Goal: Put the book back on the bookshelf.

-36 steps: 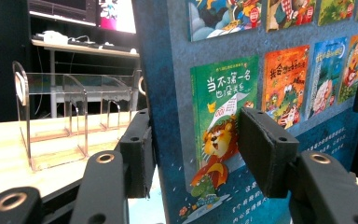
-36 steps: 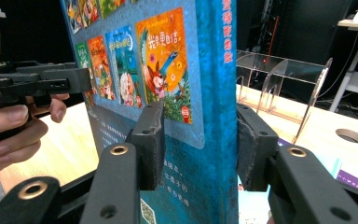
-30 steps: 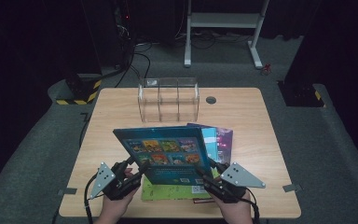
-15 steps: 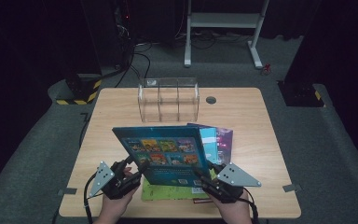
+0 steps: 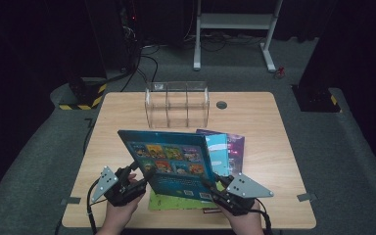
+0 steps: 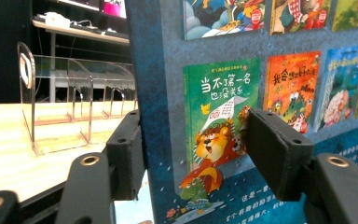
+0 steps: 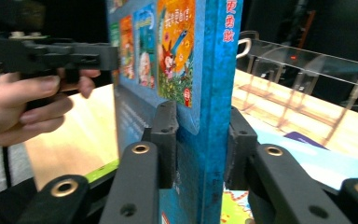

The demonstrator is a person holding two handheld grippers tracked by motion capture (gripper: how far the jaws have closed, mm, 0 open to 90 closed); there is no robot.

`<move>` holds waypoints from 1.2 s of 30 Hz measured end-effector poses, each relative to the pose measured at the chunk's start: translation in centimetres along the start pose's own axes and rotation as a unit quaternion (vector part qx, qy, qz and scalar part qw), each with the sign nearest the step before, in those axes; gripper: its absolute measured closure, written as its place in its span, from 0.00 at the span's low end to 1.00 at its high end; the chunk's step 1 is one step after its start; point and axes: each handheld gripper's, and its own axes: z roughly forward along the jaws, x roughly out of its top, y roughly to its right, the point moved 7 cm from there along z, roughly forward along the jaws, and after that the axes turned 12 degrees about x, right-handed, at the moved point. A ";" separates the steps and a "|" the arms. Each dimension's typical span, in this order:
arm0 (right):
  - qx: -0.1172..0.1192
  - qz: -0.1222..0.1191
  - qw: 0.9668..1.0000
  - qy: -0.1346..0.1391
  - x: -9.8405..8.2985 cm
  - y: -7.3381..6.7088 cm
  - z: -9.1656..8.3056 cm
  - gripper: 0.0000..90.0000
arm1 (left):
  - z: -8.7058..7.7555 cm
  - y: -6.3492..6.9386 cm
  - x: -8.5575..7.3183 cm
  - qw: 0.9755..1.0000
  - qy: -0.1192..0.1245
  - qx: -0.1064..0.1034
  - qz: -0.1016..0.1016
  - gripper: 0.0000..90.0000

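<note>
Jaws and hands are hiding the lower corners of the blue book (image 5: 169, 159) in the high view, and its lower edge is blending into the stack beneath, so where exactly it ends is hard to make out. In the left gripper view the book is running off the top, right and bottom of the picture; in the right gripper view its top is cut off.

The book is being held raised and tilted above the near middle of the table (image 5: 269, 122), over a green book (image 5: 176, 201), a light blue book (image 5: 219, 154) and a purple book (image 5: 236, 147) lying flat. Its picture-covered face is pointing up and towards the person, its long axis running roughly left to right and its far edge sitting highest.

The right gripper (image 7: 200, 140) is clamping the book's spine at the near right corner, its jaws having just been closing. The left gripper (image 6: 193, 149) is straddling the book's left edge; its jaws have just been opening, with the left pad looking clear of the book.

A clear plastic divider rack (image 5: 177, 104) is standing at the far edge, well apart from the book, with bare tabletop lying between them and along both sides.
</note>
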 end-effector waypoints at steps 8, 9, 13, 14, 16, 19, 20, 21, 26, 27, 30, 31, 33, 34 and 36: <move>0.020 -0.001 1.000 0.001 -0.1 -0.5 0.1 0.85 | 0.2 -0.3 0.0 1.000 -0.004 0.001 -0.008 0.41; 0.020 -0.002 1.000 0.002 -0.1 -0.5 0.2 0.85 | 0.2 -0.4 0.0 1.000 -0.006 0.001 -0.009 0.41; 0.027 -0.002 1.000 0.004 -0.1 -0.6 0.3 0.87 | 0.4 -0.7 0.1 1.000 -0.012 0.002 -0.013 0.40; 0.029 -0.001 1.000 0.004 -0.1 -0.7 0.4 0.87 | 0.4 -0.8 0.1 1.000 -0.015 0.005 -0.017 0.40; 0.031 -0.005 1.000 0.005 0.0 -1.0 0.6 0.89 | 0.4 -1.1 0.0 0.999 -0.019 0.022 -0.013 0.41; 0.026 -0.019 0.999 0.003 0.0 -1.4 0.8 0.92 | 0.5 -1.4 -0.3 0.999 -0.029 0.028 -0.016 0.43; 0.019 -0.022 1.000 0.000 0.0 -1.5 0.9 0.92 | 0.6 -1.5 -0.3 0.999 -0.031 0.028 -0.016 0.43; 0.006 -0.026 1.000 -0.003 0.0 -1.5 0.9 0.93 | 0.6 -1.5 -0.3 0.999 -0.031 0.030 -0.014 0.43; -0.009 0.000 1.000 0.011 -0.1 -0.5 0.7 0.92 | 0.7 -1.3 -0.5 0.999 -0.038 0.030 -0.013 0.43; -0.012 0.004 1.000 0.012 -0.2 -0.5 0.7 0.92 | 0.7 -1.3 -0.6 0.999 -0.039 0.030 -0.012 0.43; -0.015 0.006 1.000 0.016 -0.2 -0.3 0.7 0.92 | 0.7 -1.2 -0.7 0.999 -0.043 0.031 -0.010 0.43; -0.016 0.006 1.000 0.016 -0.2 -0.3 0.7 0.92 | 0.7 -1.3 -0.7 0.999 -0.044 0.032 -0.005 0.43; -0.019 0.008 1.000 0.019 -0.2 -0.2 0.9 0.92 | 0.6 -1.2 -0.8 0.998 -0.046 0.034 -0.003 0.43; -0.022 0.008 1.000 0.020 -0.2 -0.1 0.9 0.92 | 0.5 -1.1 -0.9 0.998 -0.048 0.035 -0.001 0.43; -0.026 0.009 0.999 0.021 -0.2 0.0 1.1 0.92 | 0.4 -1.1 -1.0 0.998 -0.050 0.036 0.006 0.42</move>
